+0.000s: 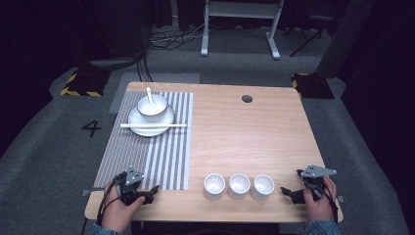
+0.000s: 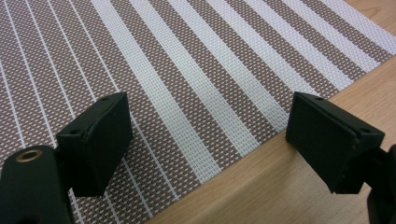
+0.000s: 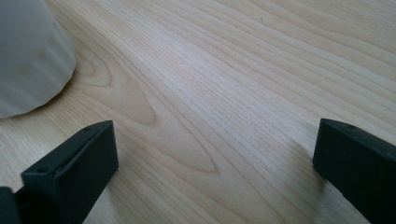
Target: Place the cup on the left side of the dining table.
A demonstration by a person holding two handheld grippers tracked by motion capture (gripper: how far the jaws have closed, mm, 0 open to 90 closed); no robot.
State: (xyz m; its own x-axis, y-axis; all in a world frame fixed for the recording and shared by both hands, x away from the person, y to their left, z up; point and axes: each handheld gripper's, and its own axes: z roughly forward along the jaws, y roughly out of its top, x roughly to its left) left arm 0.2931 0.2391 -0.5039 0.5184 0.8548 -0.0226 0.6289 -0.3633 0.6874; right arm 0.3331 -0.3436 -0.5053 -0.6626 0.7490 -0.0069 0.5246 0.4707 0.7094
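Three small white cups [image 1: 238,186] stand in a row near the table's front edge. My left gripper [image 1: 149,194] rests at the front left, open, over the near corner of a striped placemat [image 1: 151,147]; the left gripper view has its jaws wide apart above the mat's edge [image 2: 210,116]. My right gripper [image 1: 289,193] lies at the front right, open, just right of the rightmost cup [image 1: 263,187]. The same cup's side [image 3: 28,56] appears at top left in the right gripper view, apart from the jaws.
At the far end of the placemat, a white bowl [image 1: 152,107] with a spoon sits on a plate [image 1: 147,128], with white chopsticks [image 1: 153,126] laid across it. The wooden table [image 1: 244,137] has a cable hole [image 1: 247,99] at the back.
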